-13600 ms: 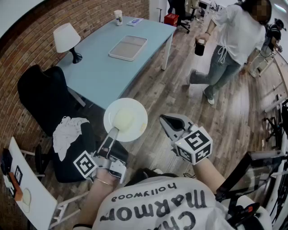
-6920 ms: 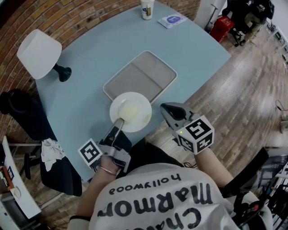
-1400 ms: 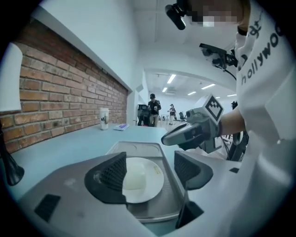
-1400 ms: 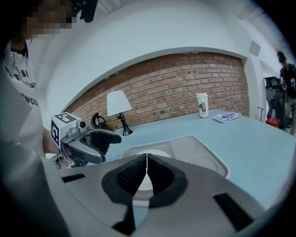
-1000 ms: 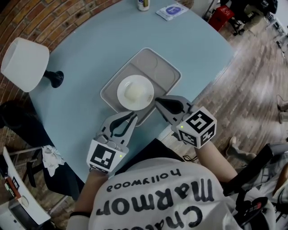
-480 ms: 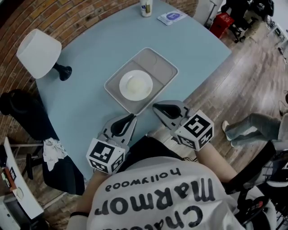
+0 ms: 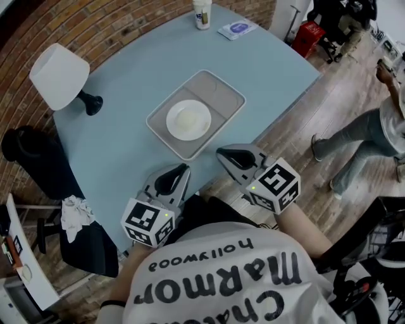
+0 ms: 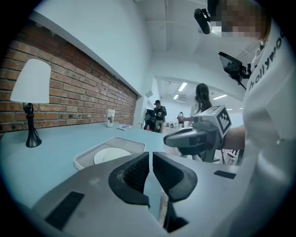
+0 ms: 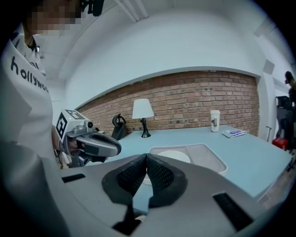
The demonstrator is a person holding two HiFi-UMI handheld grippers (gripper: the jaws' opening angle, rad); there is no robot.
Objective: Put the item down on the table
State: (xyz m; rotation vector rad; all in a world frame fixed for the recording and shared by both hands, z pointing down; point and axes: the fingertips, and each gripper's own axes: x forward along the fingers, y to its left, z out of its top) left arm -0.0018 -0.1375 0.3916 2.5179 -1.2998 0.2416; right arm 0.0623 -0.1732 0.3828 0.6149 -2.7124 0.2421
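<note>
Resting in grey tray (image 7: 223, 96) mid-desk (image 7: 120, 152): white plate (image 7: 188, 119). Lamp (image 7: 60, 77) at tray's 10 o'clock, cup (image 7: 202, 12) at 12. Tray's near rim between plate and fingers. Left gripper (image 7: 183, 169), right gripper (image 7: 221, 152): fingers pinched closed, empty; plate at their 12 o'clock, well apart.

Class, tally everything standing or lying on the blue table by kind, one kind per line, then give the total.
lamp: 1
tray: 1
plate: 1
cup: 1
flat packet: 1
Total: 5
</note>
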